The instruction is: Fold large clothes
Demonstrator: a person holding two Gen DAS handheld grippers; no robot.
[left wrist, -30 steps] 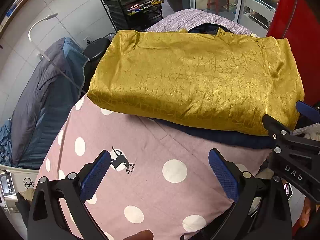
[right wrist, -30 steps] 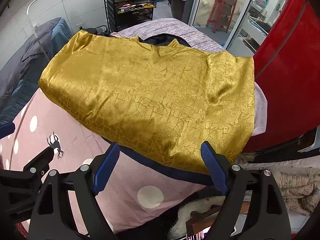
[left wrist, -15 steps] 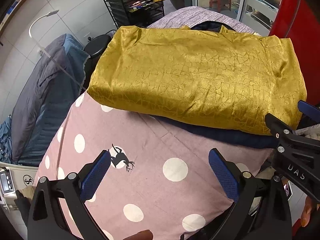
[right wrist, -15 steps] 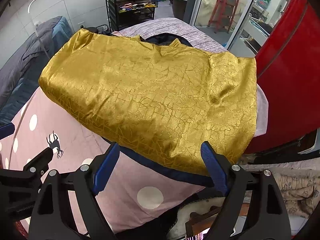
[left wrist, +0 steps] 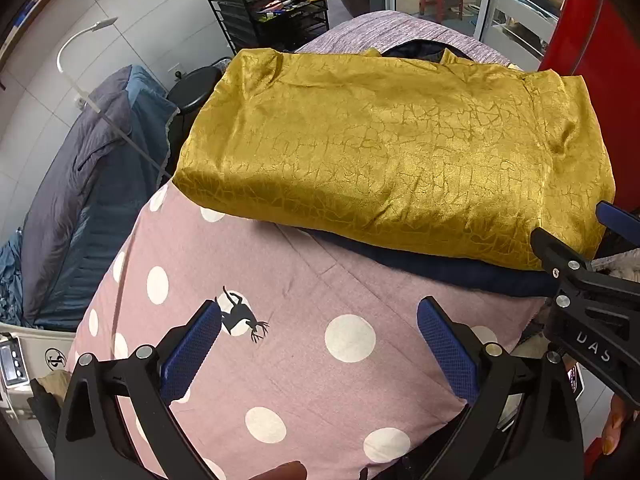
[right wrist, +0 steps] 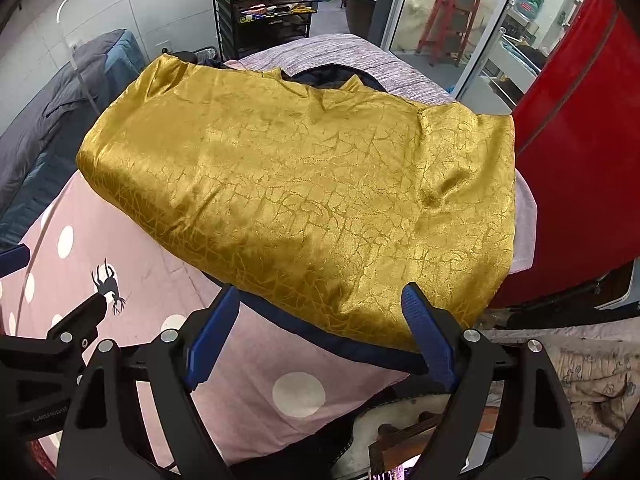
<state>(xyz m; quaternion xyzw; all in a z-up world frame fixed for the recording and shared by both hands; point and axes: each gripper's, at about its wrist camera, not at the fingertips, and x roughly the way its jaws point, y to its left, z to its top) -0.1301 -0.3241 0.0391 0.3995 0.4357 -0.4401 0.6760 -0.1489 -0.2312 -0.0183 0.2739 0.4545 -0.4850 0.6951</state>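
The glossy gold crackle-patterned satin garment [right wrist: 304, 200] lies folded on the pink polka-dot sheet [left wrist: 304, 360], likely slippery and limp, best pinched at its near hem; left gripper [left wrist: 318, 344] and right gripper [right wrist: 320, 328] both gape empty.

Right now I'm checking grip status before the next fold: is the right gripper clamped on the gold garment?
No, the right gripper stands open just short of the gold garment, its blue pads holding nothing.

Both views bright and evenly lit, daylight coming through the glass doors [right wrist: 472, 20] at the back. Soft sheen on the gold garment [left wrist: 392, 152], faint shadows along its near edge. Strong fisheye bending and dark vignette at corners; focus sharp, no motion blur.
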